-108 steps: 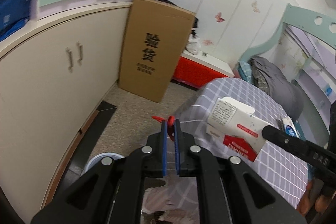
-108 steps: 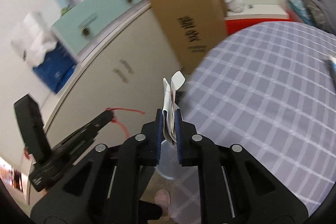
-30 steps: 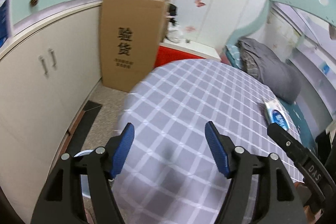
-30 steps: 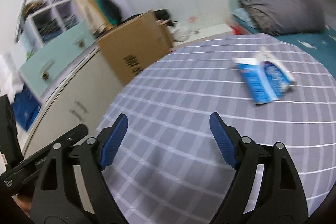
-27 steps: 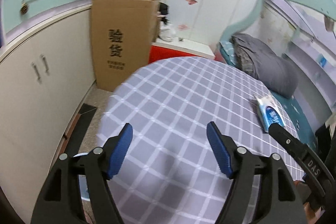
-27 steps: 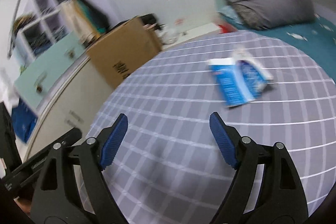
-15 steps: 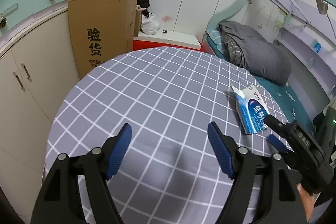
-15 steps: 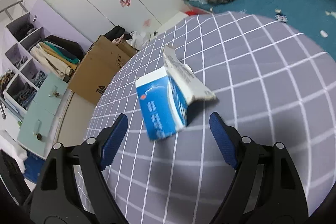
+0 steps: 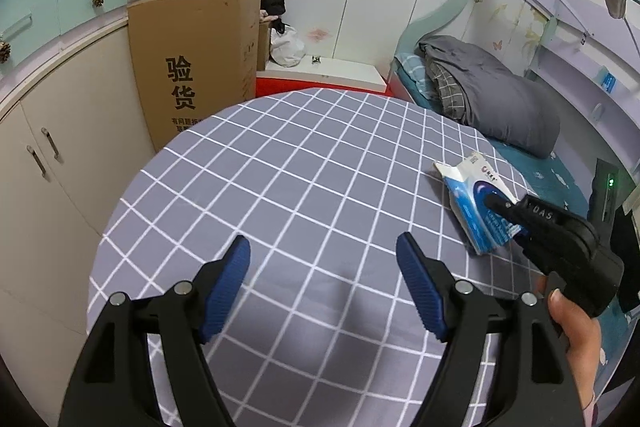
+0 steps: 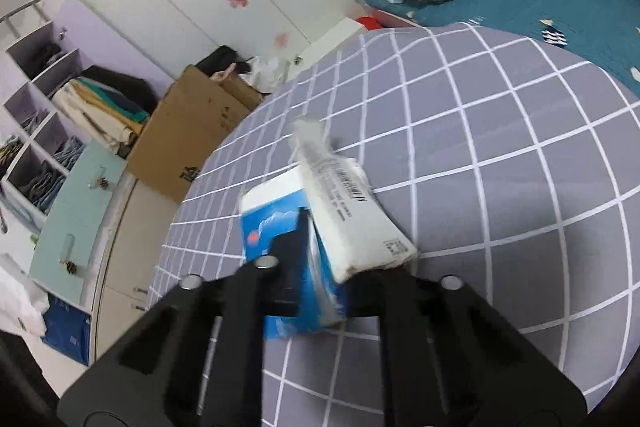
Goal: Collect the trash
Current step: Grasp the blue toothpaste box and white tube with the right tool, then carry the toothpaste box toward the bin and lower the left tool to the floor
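Observation:
A flattened blue and white carton (image 9: 468, 195) lies near the right edge of the round table with the grey checked cloth (image 9: 280, 167). My right gripper (image 9: 494, 205) comes in from the right, and its jaws are closing with the carton between them. In the right wrist view the carton (image 10: 272, 223) fills the space in front of my right gripper (image 10: 312, 231); one black finger presses its blue face and the other is hidden behind the white flap. My left gripper (image 9: 322, 243) hangs open over the table's near side, with nothing between its blue pads.
A tall cardboard box (image 9: 192, 67) stands beyond the table against cream cabinets (image 9: 60, 147). A bed with a grey duvet (image 9: 488, 99) runs along the right. A person's hand (image 9: 572, 319) holds the right gripper's handle. The table's rim (image 10: 580, 67) borders the teal bedspread.
The right gripper has moved onto the carton and its wide jaws have come together on it. The left gripper swung from the table's left edge to over the cloth and stayed open.

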The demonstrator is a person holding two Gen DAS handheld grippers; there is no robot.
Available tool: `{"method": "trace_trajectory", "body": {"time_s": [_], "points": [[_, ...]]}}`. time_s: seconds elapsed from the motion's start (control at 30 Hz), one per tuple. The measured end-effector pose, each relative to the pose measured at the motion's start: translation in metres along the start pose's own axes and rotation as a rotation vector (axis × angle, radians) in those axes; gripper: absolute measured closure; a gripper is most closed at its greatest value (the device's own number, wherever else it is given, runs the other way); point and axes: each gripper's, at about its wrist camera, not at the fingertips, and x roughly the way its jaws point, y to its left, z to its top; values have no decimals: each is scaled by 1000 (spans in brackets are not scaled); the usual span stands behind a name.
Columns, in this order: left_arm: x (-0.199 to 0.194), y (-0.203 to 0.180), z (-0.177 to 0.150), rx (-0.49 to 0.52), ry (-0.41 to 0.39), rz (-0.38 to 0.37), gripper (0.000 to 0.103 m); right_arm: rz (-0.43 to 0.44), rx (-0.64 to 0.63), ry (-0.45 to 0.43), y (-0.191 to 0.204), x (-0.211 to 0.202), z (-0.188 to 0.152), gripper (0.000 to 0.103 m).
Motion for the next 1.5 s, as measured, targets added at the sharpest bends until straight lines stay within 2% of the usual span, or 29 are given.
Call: {"method": "trace_trajectory", "body": {"time_s": [0.2,0.37,0.63,0.9,1.07,1.23,1.37,1.5], "points": [[-18,20,-8,3,-33,33,29,86,-115,-21,35,-24,-18,98],[-36,43,-16,-15,-52,48,29,176,-192,8,72,-45,-46,98],[-85,109,-44,-83,-88,101,26,374,-357,128,168,-72,-131,98],[-131,202,-95,-207,-104,177,24,471,-522,264,253,-62,-228,98],[-137,273,-129,-341,-83,216,23,474,-597,355,287,-33,-287,98],[-114,330,-157,-460,-33,254,23,425,-683,422,312,8,-337,98],[-84,365,-191,-519,45,291,23,363,-788,468,313,34,-381,98],[-48,384,-238,-594,153,274,23,276,-883,539,289,63,-429,98]]}}
